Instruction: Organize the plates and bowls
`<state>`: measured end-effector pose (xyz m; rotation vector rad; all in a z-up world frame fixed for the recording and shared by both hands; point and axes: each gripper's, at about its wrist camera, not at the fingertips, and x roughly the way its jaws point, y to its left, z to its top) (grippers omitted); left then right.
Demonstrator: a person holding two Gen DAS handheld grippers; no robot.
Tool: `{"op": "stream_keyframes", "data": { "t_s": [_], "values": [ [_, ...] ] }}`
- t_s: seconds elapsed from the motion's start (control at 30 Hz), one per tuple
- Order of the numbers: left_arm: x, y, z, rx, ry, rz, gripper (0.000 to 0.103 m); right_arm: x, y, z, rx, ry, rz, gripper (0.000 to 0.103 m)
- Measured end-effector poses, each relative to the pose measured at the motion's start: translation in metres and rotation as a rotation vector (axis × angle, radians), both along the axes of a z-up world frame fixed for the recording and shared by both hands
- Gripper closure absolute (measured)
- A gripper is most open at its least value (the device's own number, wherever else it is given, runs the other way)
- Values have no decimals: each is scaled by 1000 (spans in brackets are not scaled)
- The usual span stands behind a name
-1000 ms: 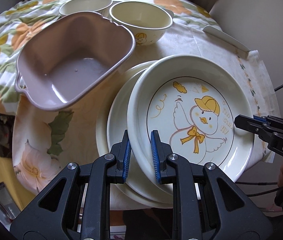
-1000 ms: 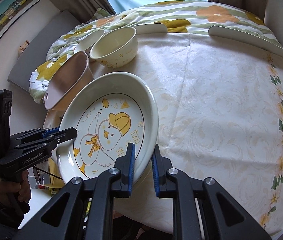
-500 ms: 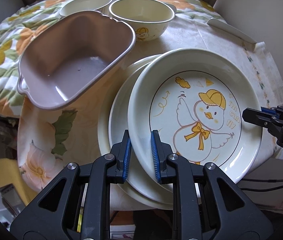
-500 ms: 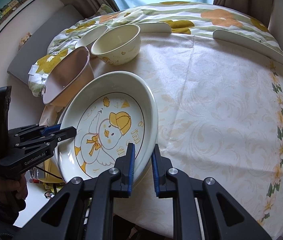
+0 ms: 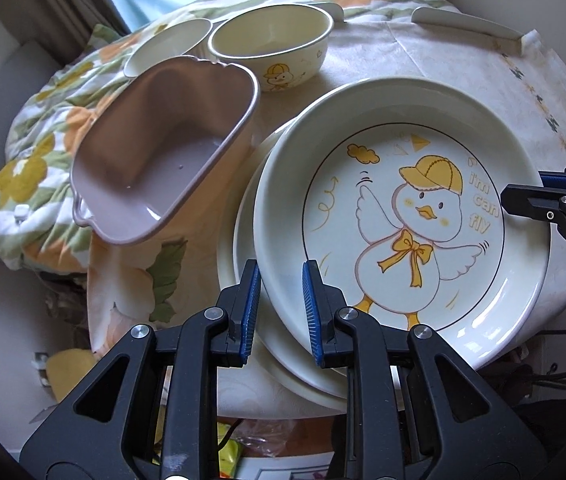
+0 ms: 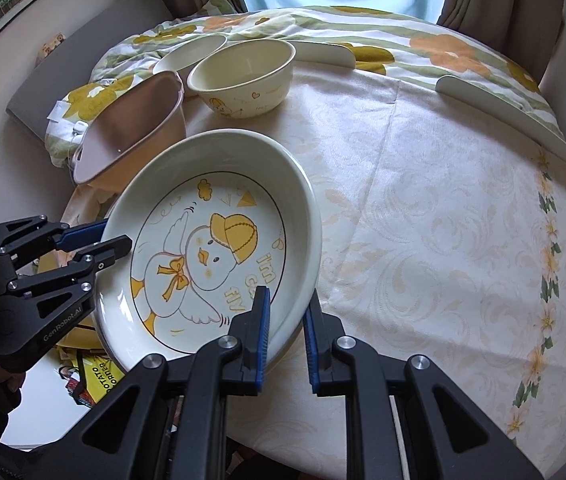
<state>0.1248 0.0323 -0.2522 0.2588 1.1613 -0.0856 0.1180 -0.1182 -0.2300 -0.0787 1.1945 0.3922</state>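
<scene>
A deep cream plate with a yellow-capped duck (image 5: 403, 216) (image 6: 211, 240) is held tilted between both grippers. My left gripper (image 5: 280, 276) (image 6: 117, 236) is shut on the plate's near-left rim. On the opposite rim my right gripper (image 6: 287, 300) (image 5: 523, 194) is shut too. Under the duck plate lies a stack of plain cream plates (image 5: 245, 216) on the table's left edge. A cream duck bowl (image 5: 271, 48) (image 6: 243, 76) and a second cream bowl (image 5: 167, 46) (image 6: 189, 54) stand at the back.
A pink plastic basin (image 5: 163, 148) (image 6: 131, 120) leans tilted at the left, close to the plates. The tablecloth (image 6: 423, 220) stretches to the right, with white curved pieces (image 6: 503, 112) along its far edge. A floral quilt (image 6: 363, 28) lies behind.
Both grippers kept their hold on the duck plate. Both views have rolled and tipped up a little, so the bowls and basin sit lower in the picture. The plate stays over the stack.
</scene>
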Motion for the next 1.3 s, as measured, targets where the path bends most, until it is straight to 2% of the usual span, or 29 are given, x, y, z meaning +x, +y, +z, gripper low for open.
{"op": "stream_keyframes", "data": {
  "t_s": [0.17,0.33,0.67,0.87,0.97,1.07,1.17,1.2,1.23,1.27,1.3],
  "values": [
    [-4,-3,1,37,-9,-7,85,0,5,-1,-48,-13,7,88],
    [-10,-12,2,120,-33,-32,85,1,15,-4,-116,1,6,88],
    [-12,-6,4,115,-38,-20,85,1,22,-5,-172,-7,9,88],
    [-12,-3,5,91,-35,-12,85,1,23,-4,-171,-8,5,88],
    [-10,2,8,53,-23,10,85,2,20,-4,-148,1,0,88],
    [-8,13,20,21,-40,62,85,4,13,10,-90,-18,-7,88],
    [-5,36,45,-44,-87,152,85,12,7,31,-16,-47,12,87],
    [-5,47,56,-92,-111,191,85,15,5,39,12,-58,17,83],
    [-5,56,63,-123,-124,219,83,18,5,45,37,-64,24,63],
    [-4,65,69,-156,-134,257,76,23,4,51,76,-69,32,33],
    [-3,76,74,-187,-138,298,56,27,4,57,118,-73,38,20]
  ]
}}
